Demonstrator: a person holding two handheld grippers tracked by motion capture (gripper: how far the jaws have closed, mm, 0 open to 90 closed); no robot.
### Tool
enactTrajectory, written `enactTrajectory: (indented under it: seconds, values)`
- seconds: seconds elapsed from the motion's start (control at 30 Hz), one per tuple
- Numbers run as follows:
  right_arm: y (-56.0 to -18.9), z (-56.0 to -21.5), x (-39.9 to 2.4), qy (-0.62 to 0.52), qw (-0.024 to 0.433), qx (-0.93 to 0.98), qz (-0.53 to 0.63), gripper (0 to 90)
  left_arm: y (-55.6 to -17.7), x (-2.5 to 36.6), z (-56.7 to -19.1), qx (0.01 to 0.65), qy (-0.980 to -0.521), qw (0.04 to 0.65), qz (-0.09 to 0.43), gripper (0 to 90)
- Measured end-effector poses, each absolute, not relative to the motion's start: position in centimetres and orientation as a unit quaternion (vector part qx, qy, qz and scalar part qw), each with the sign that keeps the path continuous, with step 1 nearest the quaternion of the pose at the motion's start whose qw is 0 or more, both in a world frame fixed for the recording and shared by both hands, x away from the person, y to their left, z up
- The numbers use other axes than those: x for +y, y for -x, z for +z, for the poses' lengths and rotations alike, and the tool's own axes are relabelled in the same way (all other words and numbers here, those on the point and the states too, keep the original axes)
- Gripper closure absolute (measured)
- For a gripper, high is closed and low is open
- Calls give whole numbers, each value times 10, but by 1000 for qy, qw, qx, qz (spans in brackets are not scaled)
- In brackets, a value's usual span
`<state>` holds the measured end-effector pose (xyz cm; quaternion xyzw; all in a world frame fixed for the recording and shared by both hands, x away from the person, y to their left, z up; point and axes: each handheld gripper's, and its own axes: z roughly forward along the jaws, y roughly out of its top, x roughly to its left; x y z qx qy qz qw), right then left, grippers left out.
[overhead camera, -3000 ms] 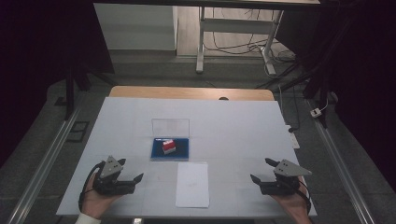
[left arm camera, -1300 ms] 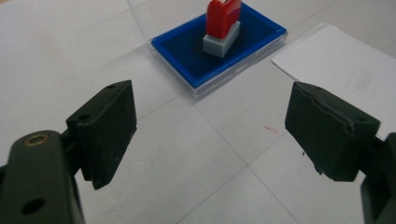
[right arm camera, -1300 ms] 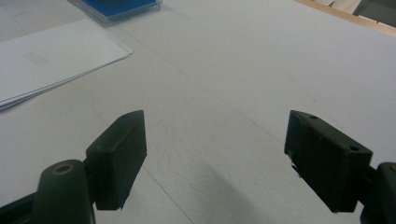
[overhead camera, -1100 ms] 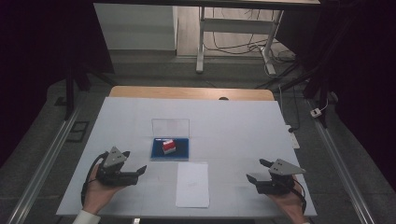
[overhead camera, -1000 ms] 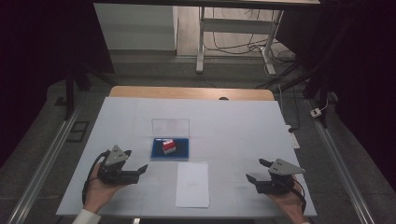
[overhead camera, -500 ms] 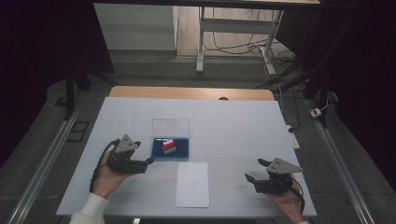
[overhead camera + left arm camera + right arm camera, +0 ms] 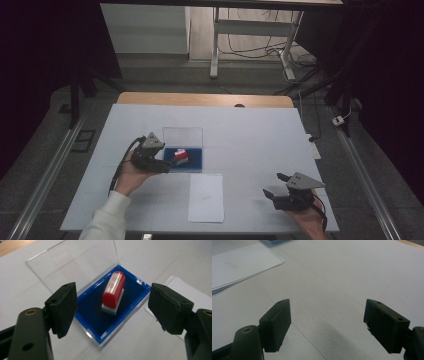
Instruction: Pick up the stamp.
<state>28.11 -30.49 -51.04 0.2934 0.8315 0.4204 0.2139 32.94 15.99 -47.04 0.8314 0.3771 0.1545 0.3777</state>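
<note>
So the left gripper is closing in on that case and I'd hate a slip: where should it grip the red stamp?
Grip the red stamp across its long flat sides, from above: it lies alone in the blue case, and the clear lid stands open behind it.

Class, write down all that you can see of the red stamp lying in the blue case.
The red stamp is a small oblong block with a glossy, rounded red top, apparently plastic, on a flat white base. Faint markings on its top are too blurred to read. It lies lengthwise on the dark blue lining of the blue case, near the middle, touching only that lining. The case's clear lid stands open behind it. The left tool hovers before it with jaws apart, which have just been closing, not touching it.
</note>
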Motion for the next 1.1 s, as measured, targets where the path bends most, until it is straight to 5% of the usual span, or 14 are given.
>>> enactTrajectory:
  seconds: [0.5, 1.1]
  values:
    - [-281, -513, -307, -299, 214, 832, 415, 223, -356, 139, -483, 357, -853, 357, 132, 315]
    - [-281, -515, -306, -298, 210, 836, 411, 228, -362, 137, -494, 336, -861, 363, 119, 529]
